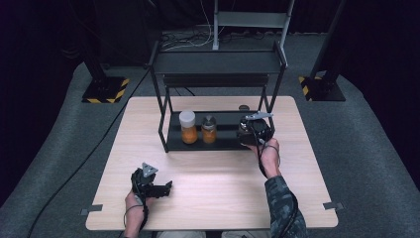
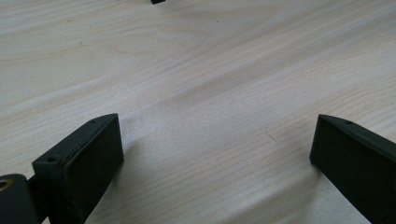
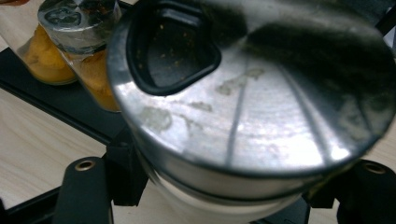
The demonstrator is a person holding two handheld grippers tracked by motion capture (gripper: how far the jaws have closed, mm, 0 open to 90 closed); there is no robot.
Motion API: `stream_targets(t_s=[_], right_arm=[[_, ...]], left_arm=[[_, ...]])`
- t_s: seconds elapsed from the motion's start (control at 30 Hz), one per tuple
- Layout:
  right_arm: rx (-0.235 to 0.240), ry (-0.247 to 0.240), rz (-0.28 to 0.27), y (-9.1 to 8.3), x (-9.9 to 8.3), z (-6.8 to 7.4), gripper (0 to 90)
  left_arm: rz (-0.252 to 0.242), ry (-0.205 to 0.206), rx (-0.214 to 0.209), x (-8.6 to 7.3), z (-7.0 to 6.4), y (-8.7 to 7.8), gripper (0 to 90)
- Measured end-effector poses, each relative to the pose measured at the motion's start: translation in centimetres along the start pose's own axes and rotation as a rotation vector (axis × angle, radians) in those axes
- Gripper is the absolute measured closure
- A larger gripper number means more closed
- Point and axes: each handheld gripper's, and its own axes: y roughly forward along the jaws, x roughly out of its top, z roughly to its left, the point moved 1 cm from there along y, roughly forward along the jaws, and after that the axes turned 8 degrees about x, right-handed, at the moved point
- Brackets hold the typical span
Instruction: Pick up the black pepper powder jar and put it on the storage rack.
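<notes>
On table (image 1: 213,193), left claw (image 2: 212,154) spread (empty); right claw (image 3: 210,186) pinches steel-lidded jar (image 3: 252,93).

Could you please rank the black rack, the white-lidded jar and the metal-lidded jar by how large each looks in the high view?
1. Black rack: by far the largest, spanning both jars.
2. White-lidded jar: taller and wider than its neighbour.
3. Metal-lidded jar: smallest.
Both jars stand side by side on the lower shelf, so nearness to the camera barely skews the comparison.
</notes>
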Motion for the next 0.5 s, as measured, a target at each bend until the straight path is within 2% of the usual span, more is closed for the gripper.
stream_targets(t_s=[0.5], right_arm=[[0.008, -0.003, 0.009, 0.57, 0.65, 0.03, 30.9]], left_arm=[[0.000, 0.000, 0.000, 0.00, 0.00, 0.00, 2.4]])
